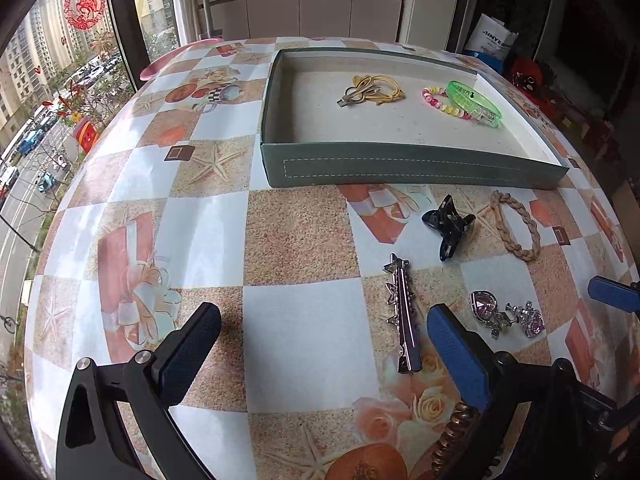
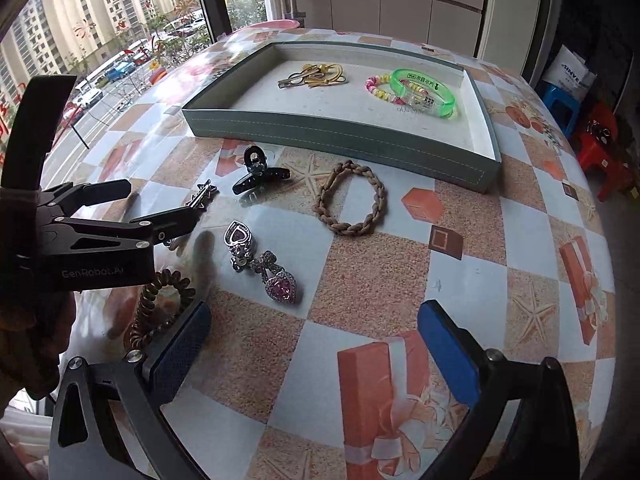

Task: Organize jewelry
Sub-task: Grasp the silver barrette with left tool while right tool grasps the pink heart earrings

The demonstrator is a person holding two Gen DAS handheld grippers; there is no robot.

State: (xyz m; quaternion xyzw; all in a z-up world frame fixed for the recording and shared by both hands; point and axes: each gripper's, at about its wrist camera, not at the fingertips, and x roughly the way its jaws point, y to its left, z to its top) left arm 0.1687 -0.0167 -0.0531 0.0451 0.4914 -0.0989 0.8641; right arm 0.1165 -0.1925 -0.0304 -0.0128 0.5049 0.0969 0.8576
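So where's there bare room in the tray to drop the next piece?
The tray has bare floor at its left end, left of the gold clip and yellow ties, and along the near wall. Its far right corner is crowded: the bead bracelet touches the green bangle. On the table, the left tool has bare cloth left of the silver clip.

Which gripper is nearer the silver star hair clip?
Left. The left gripper is open with the silver star hair clip lying between its fingers, close to the right one. The right gripper sits farther off, open over bare table beside the heart earrings.
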